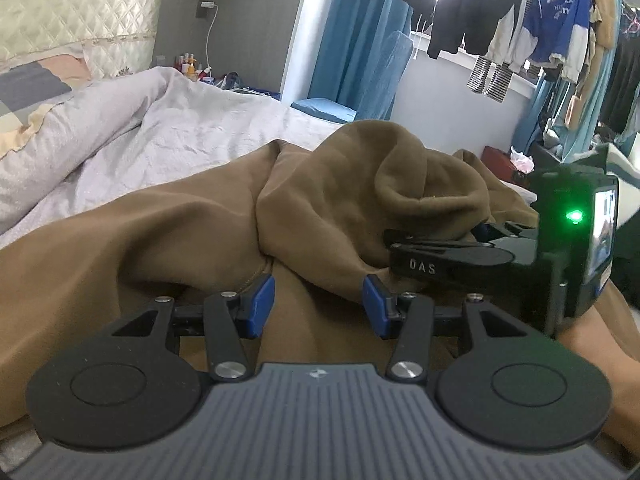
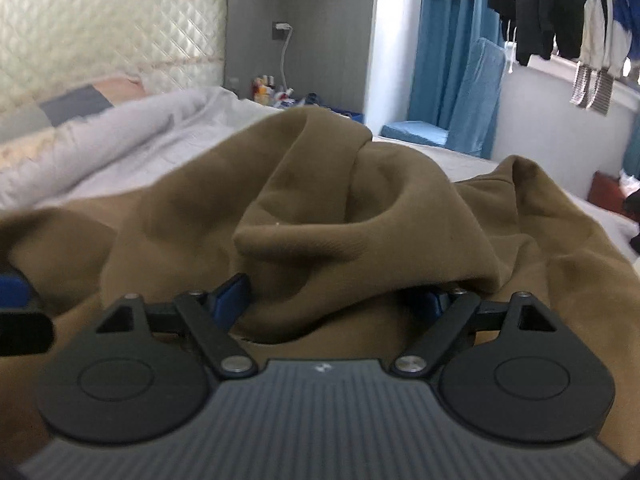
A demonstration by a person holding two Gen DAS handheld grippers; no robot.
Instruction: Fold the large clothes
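Brown sweatshirt (image 1: 168, 232), soft, heavy, limp, bunched mid-frame on the bed (image 1: 192, 136). My left gripper (image 1: 319, 306) gapes empty; right gripper (image 2: 332, 304) gapes around a fold. I favour gripping the hem.

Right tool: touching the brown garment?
Touching. In the right wrist view, a bunched fold of the brown garment sits between the open fingers of the right tool, draping over and hiding the right fingertip.

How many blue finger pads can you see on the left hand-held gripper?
2. One blue pad sits on the left, the other on the right, both open over the brown garment. None look hidden.
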